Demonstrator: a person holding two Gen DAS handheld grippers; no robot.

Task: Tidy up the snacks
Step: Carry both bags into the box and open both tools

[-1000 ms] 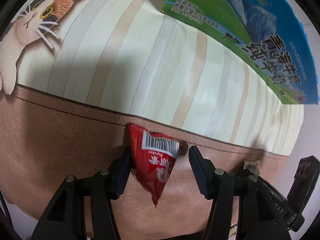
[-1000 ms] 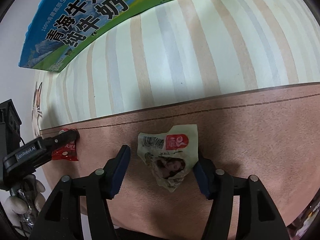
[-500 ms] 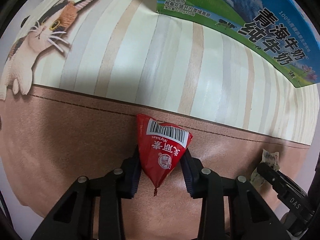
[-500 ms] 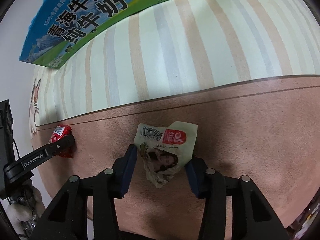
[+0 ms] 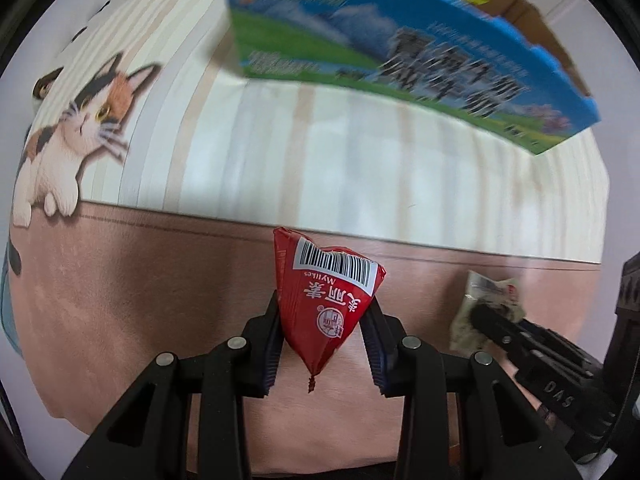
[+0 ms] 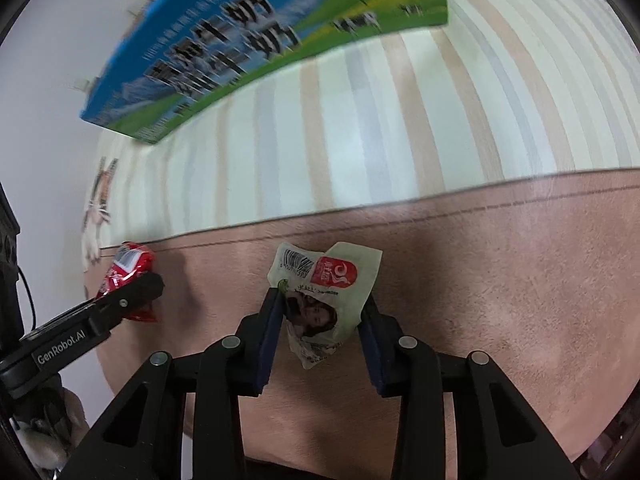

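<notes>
— Red triangular snack packet [image 5: 324,312]? Pinched in left gripper [image 5: 325,334], tip down, over pink mat [image 5: 120,300].
— Pale snack packet [image 6: 326,300]? Clamped in right gripper [image 6: 320,320], level alongside. Milk carton box [image 6: 256,44] beyond.

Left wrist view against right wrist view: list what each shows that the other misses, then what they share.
Left wrist only: the calico cat print face-on, and the open top of the blue milk carton box with packets inside. Right wrist only: the pale snack packet front, with its barcode and red logo. Both: the red snack packet, box, striped mat, and both grippers' jaws shut on packets.
</notes>
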